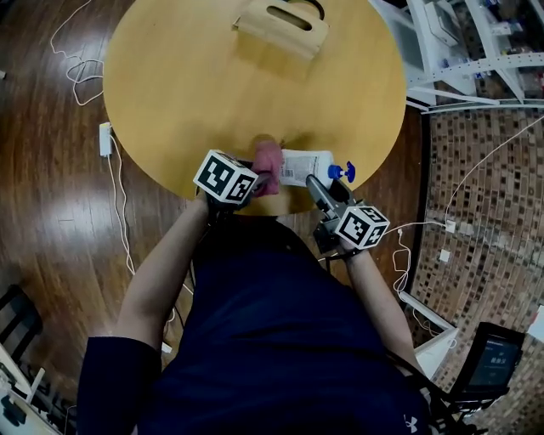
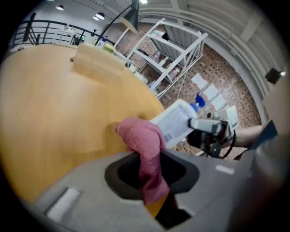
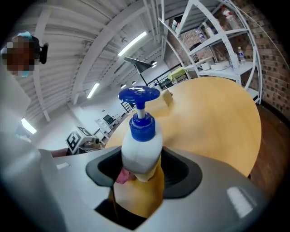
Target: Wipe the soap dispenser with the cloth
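Note:
The soap dispenser (image 1: 304, 166), a white bottle with a blue pump (image 1: 342, 172), lies sideways in the air over the near edge of the round wooden table (image 1: 195, 93). My right gripper (image 1: 317, 187) is shut on its body; in the right gripper view the soap dispenser (image 3: 141, 149) fills the space between the jaws, pump (image 3: 139, 94) pointing away. My left gripper (image 1: 265, 179) is shut on a pink cloth (image 1: 269, 163), which touches the bottle's base end. In the left gripper view the cloth (image 2: 144, 147) bunches against the bottle (image 2: 175, 122). A bit of cloth (image 3: 122, 176) peeks beside the bottle.
A wooden box with a handle slot (image 1: 283, 25) stands at the table's far side. White metal shelving (image 1: 463, 47) is to the right. Cables (image 1: 75, 78) and a power strip (image 1: 105, 138) lie on the dark wood floor at left.

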